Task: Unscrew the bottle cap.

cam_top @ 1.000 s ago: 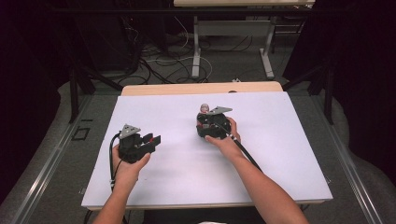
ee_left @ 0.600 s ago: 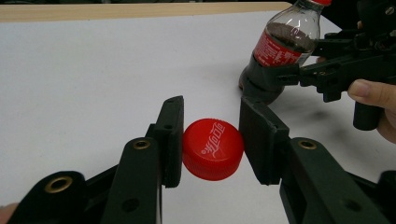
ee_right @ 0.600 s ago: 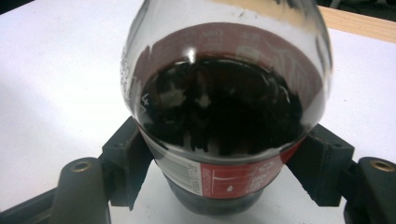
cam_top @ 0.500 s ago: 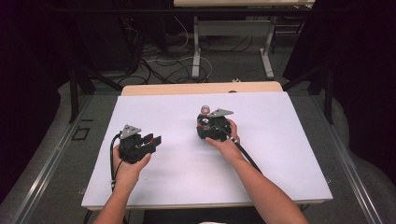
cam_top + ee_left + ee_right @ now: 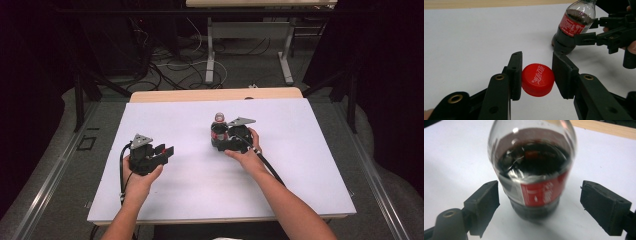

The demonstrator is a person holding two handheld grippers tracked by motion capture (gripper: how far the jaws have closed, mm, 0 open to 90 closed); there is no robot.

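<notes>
A red bottle cap (image 5: 537, 79) sits between the jaws of my left gripper (image 5: 536, 57), and both pads touch its sides just over the white table (image 5: 474, 37). In the high view the left gripper (image 5: 166, 150) is at the table's left middle. A small cola bottle (image 5: 218, 127) with a red label stands upright and uncapped at the centre. My right gripper (image 5: 544, 188) is open, its jaws either side of the bottle (image 5: 534, 170) with gaps. From the left gripper view the bottle (image 5: 574, 25) and right gripper (image 5: 596, 30) are at the upper right.
The white table top (image 5: 300, 165) has free room to the right, front and far left. A wooden strip (image 5: 175, 95) runs along its far edge. Beyond it are table legs and cables on the floor. Each gripper's cable trails back along the forearm.
</notes>
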